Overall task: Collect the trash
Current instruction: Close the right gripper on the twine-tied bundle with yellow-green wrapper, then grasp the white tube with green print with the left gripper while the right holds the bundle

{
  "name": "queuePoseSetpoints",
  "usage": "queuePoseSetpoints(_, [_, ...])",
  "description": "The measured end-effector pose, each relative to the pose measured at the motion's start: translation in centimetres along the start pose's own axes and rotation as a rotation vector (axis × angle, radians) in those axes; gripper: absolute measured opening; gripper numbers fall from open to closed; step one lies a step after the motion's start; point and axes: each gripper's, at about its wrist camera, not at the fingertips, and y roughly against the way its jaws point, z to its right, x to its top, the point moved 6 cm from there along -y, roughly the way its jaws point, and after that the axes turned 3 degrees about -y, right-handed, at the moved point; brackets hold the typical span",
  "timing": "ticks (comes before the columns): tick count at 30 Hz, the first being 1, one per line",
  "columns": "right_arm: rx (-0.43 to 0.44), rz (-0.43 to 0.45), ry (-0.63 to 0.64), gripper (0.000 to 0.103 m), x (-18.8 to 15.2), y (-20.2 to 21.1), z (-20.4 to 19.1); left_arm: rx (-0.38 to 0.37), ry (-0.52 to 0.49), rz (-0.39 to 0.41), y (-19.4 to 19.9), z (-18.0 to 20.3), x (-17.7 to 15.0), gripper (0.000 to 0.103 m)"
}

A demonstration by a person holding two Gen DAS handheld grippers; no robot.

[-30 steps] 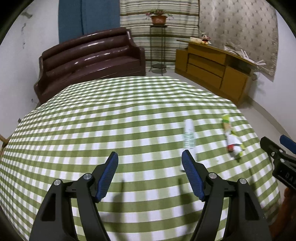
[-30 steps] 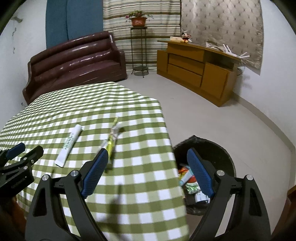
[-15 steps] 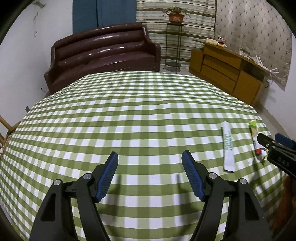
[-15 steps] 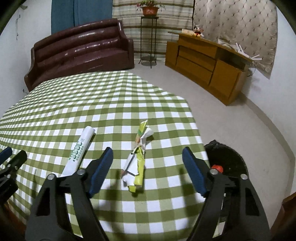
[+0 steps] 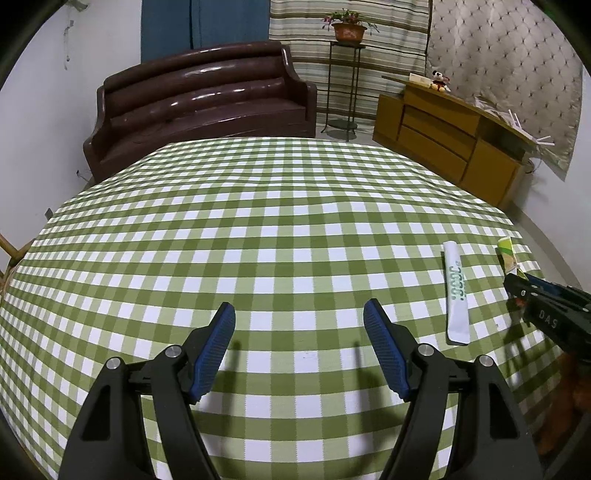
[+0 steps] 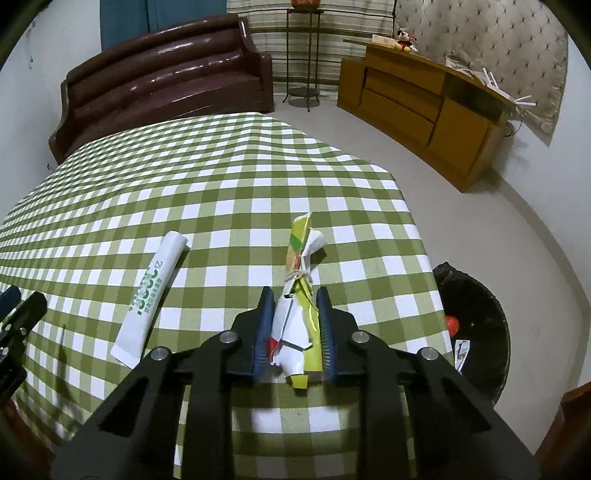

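Right gripper (image 6: pixel 293 314): we see its jaws closing on the crumpled yellow-green wrapper (image 6: pixel 299 295), blue pads pressed against both sides of its near end. The far end of the wrapper sticks out ahead of the fingers over the checked tablecloth (image 6: pixel 221 192), near the table's right edge.

Just left of it we note a white tube-shaped packet (image 6: pixel 149 295) with green lettering, lying flat on the cloth, touching neither gripper.

Right of the table, down on the floor, a black-lined trash bin (image 6: pixel 476 325) stands with a few scraps inside, one of them red.

Left gripper (image 5: pixel 299 332): we find its jaws standing wide apart over bare cloth, nothing between them. From its camera the white packet (image 5: pixel 456 291) lies off to the right, and further right the wrapper's tip (image 5: pixel 508 254) shows above the right gripper's black fingers.

Beyond the table: a dark brown sofa (image 5: pixel 199 103), a wooden sideboard (image 5: pixel 447 136), a potted plant (image 5: pixel 349 29) on a metal stand.
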Motion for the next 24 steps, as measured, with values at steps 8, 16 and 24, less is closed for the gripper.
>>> queuePoseSetpoints(8, [0.008, 0.033, 0.009, 0.022, -1.5, 1.5, 1.1, -0.028, -0.031, 0.0, 0.2, 2.8, 0.3, 0.07])
queuePoseSetpoints(16, [0.0, 0.064, 0.001, 0.022, -2.2, 3.0, 2.7, -0.069, -0.069, -0.013, -0.2, 6.3, 0.7, 0.07])
queuePoseSetpoints(24, [0.024, 0.061, -0.036, 0.022, -2.4, 3.2, 4.4, -0.099, -0.108, -0.032, -1.2, 9.3, 1.0, 0.07])
